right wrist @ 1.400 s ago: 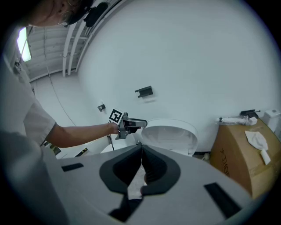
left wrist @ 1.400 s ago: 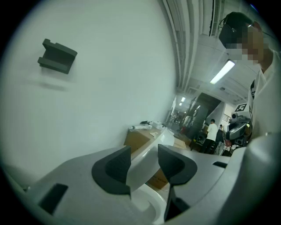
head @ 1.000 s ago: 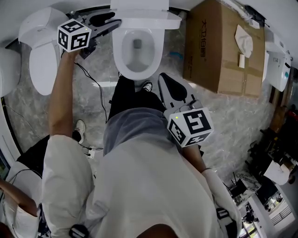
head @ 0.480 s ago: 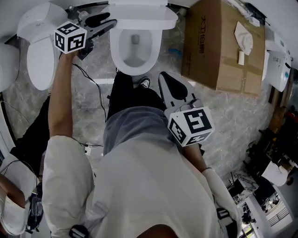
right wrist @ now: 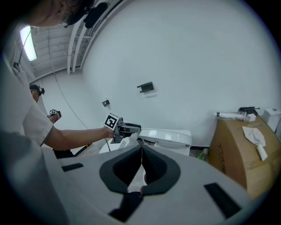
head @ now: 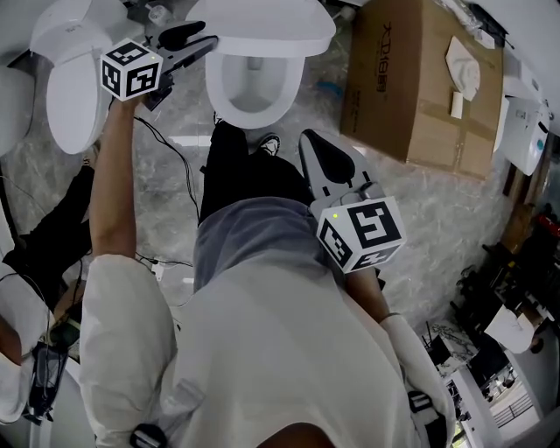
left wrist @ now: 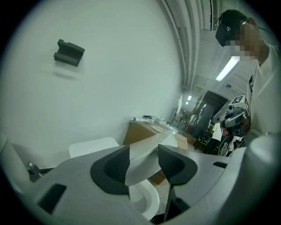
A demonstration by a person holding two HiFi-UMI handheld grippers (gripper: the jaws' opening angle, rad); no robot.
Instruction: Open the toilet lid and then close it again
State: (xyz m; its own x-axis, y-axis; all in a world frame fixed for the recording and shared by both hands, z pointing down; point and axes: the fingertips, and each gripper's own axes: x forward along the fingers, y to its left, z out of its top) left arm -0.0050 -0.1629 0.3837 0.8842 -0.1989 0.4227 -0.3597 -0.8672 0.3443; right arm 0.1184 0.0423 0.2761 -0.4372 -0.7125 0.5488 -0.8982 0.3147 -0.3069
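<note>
The white oval toilet bowl (head: 254,92) stands against a plain white wall (left wrist: 109,66) and is hemmed in on both sides. A large brown cardboard box (head: 429,83) sits just beside it on the right. A second white toilet (head: 74,83) stands near on the left, leaving only a strip of grey marbled floor (head: 420,219) between, crossed by a thin black cable (head: 171,147). The person's dark trouser legs and one shoe (head: 271,143) come right up to the bowl's front rim. The widest free floor lies in front of the box.

The smooth white plastic toilet lid (head: 262,22) is neither up nor down. It tilts over the rear of the bowl, and the front of the bowl is uncovered.

The left tongs (head: 194,42) reach in from the left side of the toilet. Their jaws stand wide, the lid's left rim fills the gap between the dark pads, and they are clamped on it.

The right tongs (head: 325,162) hang well apart from the toilet, over the person's thigh. Their jaws are together with only a hairline between them and nothing held.
</note>
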